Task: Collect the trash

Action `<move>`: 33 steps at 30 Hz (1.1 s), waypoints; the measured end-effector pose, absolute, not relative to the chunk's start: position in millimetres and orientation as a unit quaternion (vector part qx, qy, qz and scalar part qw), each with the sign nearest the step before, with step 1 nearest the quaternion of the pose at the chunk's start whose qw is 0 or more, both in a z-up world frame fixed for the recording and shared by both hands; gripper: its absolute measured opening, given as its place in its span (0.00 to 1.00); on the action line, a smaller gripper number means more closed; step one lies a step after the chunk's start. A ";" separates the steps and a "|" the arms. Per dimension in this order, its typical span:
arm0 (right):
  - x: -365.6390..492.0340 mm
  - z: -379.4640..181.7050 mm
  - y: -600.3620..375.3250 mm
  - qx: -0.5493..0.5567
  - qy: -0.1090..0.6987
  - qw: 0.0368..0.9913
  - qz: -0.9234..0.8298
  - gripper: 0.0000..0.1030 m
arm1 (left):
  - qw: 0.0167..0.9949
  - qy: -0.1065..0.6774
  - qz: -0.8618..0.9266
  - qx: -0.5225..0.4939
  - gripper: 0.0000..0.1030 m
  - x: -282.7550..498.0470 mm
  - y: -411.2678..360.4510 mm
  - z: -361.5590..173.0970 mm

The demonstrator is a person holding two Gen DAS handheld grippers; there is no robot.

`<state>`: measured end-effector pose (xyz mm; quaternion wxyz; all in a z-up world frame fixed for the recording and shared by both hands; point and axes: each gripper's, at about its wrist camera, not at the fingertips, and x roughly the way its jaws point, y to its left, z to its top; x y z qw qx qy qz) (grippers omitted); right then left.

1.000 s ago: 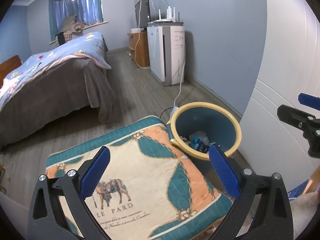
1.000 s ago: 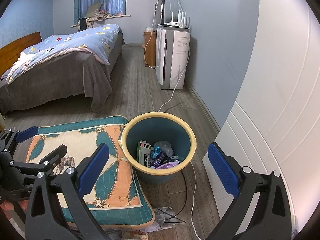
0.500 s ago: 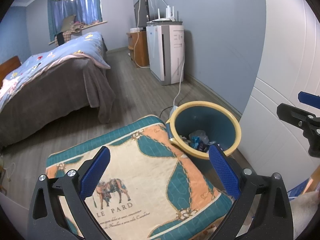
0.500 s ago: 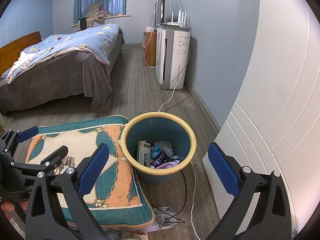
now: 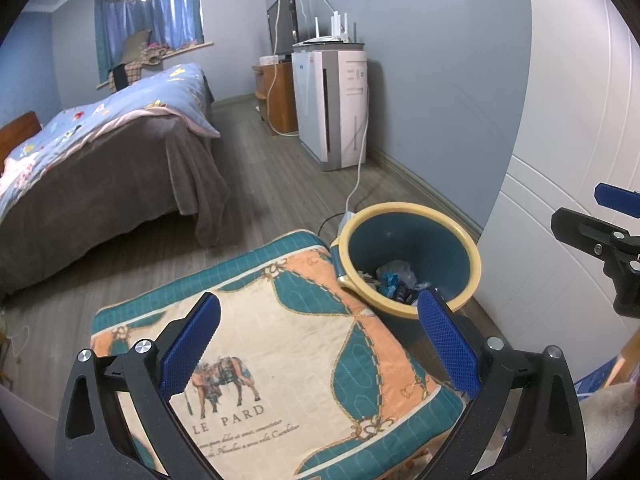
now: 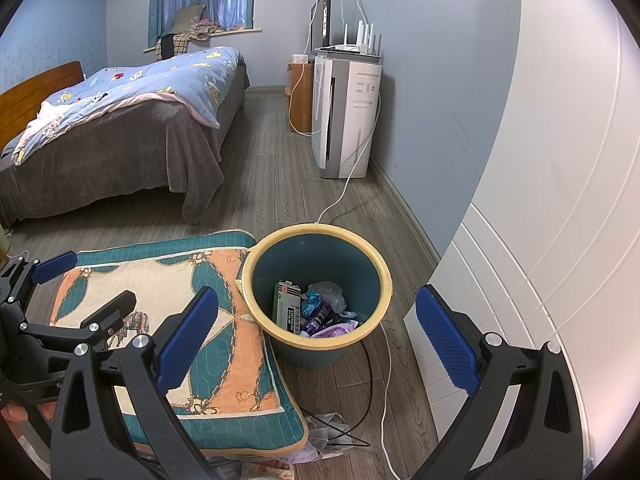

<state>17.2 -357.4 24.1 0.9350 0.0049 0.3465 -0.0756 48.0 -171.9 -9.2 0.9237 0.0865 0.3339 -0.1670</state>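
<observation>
Blue-padded left claw (image 5: 318, 344) and right claw (image 6: 316, 332) hover spread wide, empty, above the yellow-rimmed teal plastic bin (image 6: 256, 280), ready for trash.

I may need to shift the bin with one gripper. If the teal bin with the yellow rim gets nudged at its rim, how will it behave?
The bin looks like thin plastic holding only a little trash, so it is probably light and may slide on the smooth wooden floor. It narrows towards its base, so a rim push might tip it. The cushion touching one side could brace it.
</observation>
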 end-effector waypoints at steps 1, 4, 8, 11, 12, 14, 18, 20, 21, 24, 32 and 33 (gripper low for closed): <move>17.2 24.0 -357.5 0.005 0.347 0.935 -0.076 0.95 | 0.924 0.334 -0.167 0.087 0.95 48.1 -172.1 -9.3; 17.3 24.2 -357.6 0.005 0.347 0.935 -0.075 0.95 | 0.923 0.334 -0.167 0.087 0.95 47.9 -171.1 -9.8; 17.3 24.2 -357.6 0.005 0.347 0.935 -0.075 0.95 | 0.924 0.334 -0.167 0.087 0.95 48.0 -171.2 -9.8; 17.4 24.3 -357.6 0.005 0.347 0.935 -0.076 0.95 | 0.923 0.334 -0.167 0.086 0.95 48.1 -171.2 -9.7; 17.4 24.3 -357.6 0.005 0.347 0.935 -0.076 0.95 | 0.923 0.334 -0.168 0.087 0.95 48.1 -171.1 -9.4; 17.4 24.3 -357.7 0.005 0.347 0.935 -0.076 0.95 | 0.923 0.334 -0.168 0.087 0.95 48.1 -171.3 -9.3; 17.6 24.5 -357.9 0.005 0.347 0.935 -0.076 0.95 | 0.924 0.330 -0.174 0.087 0.95 46.3 -171.0 -11.1; 17.6 24.5 -358.0 0.005 0.348 0.935 -0.076 0.95 | 0.923 0.328 -0.183 0.084 0.95 45.5 -170.6 -11.6; 17.6 24.5 -358.0 0.005 0.347 0.935 -0.076 0.95 | 0.921 0.330 -0.191 0.081 0.95 45.7 -170.7 -12.2; 17.7 24.7 -358.2 0.005 0.348 0.934 -0.076 0.95 | 0.919 0.332 -0.197 0.084 0.95 45.7 -170.2 -13.2; 16.6 24.2 -358.6 0.004 0.350 0.934 -0.076 0.95 | 0.919 0.344 -0.171 0.088 0.95 47.9 -168.5 -12.6; 16.2 23.3 -359.1 0.004 0.350 0.934 -0.076 0.95 | 0.919 0.347 -0.168 0.080 0.95 49.0 -165.6 -10.6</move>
